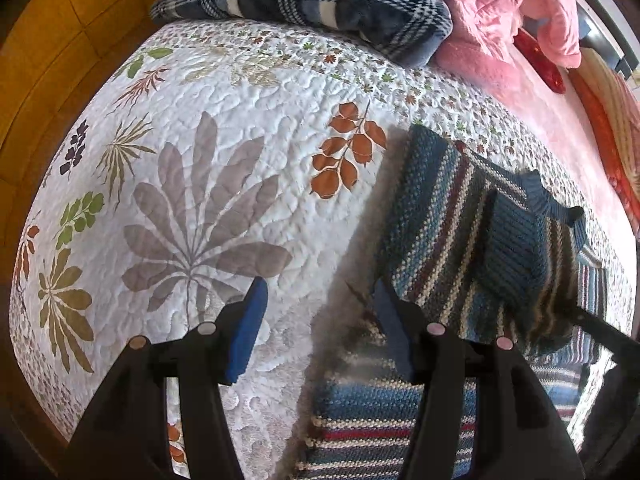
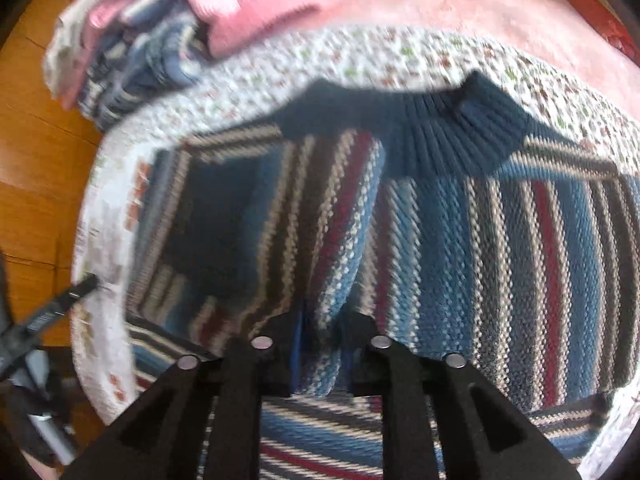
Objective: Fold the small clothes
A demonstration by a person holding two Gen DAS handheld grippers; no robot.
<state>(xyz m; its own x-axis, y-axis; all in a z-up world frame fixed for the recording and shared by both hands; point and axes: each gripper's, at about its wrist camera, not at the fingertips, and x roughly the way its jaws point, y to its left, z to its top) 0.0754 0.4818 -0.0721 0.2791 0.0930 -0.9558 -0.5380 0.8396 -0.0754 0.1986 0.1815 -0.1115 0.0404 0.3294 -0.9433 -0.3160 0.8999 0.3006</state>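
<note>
One striped sweater [image 1: 472, 216] on one leaf-print quilt [image 1: 224, 152]. Left gripper [image 1: 320, 300] beside sweater: agape, empty. Right gripper [image 2: 320, 320]: pinching a sweater fold.

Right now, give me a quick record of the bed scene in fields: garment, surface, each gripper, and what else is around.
garment: striped knit sweater, dark blue ribbed collar, partly folded
surface: leaf-print white quilt on a bed
left gripper: jaws open, empty, at the sweater's edge
right gripper: jaws shut on a fold of the sweater
nearby: plaid blanket, pink bedding, wooden floor
image note: right wrist view is motion-blurred
</note>
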